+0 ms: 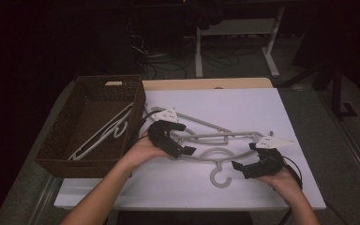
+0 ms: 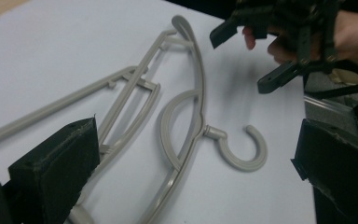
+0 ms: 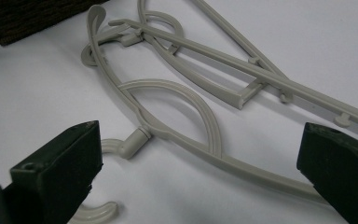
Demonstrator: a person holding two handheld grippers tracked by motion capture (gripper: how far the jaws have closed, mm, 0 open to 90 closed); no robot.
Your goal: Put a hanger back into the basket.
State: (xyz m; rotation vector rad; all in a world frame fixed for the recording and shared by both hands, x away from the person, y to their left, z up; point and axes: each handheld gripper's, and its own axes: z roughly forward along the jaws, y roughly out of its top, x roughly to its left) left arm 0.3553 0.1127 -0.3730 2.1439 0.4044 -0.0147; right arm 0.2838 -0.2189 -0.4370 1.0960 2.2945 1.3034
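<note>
Two grey plastic hangers lie tangled in the middle of the white table. The near hanger (image 1: 215, 157) points its hook (image 1: 220, 179) at the front edge; the far hanger (image 1: 215, 136) crosses behind it. My left gripper (image 1: 183, 137) hovers open over their left ends, holding nothing. My right gripper (image 1: 244, 156) stands open at the near hanger's right side, also holding nothing. In the left gripper view the near hanger (image 2: 186, 140) and its hook (image 2: 244, 149) lie between the wide-apart jaws, with the right gripper (image 2: 279, 51) beyond. The right gripper view shows the near hanger (image 3: 177, 126) between its open jaws.
A brown woven basket (image 1: 58, 140) stands at the table's left with pale hangers (image 1: 105, 133) lying inside it. The white tabletop (image 1: 243, 103) has free room behind the hangers. Beyond the table are a dark floor, cables and table legs (image 1: 272, 42).
</note>
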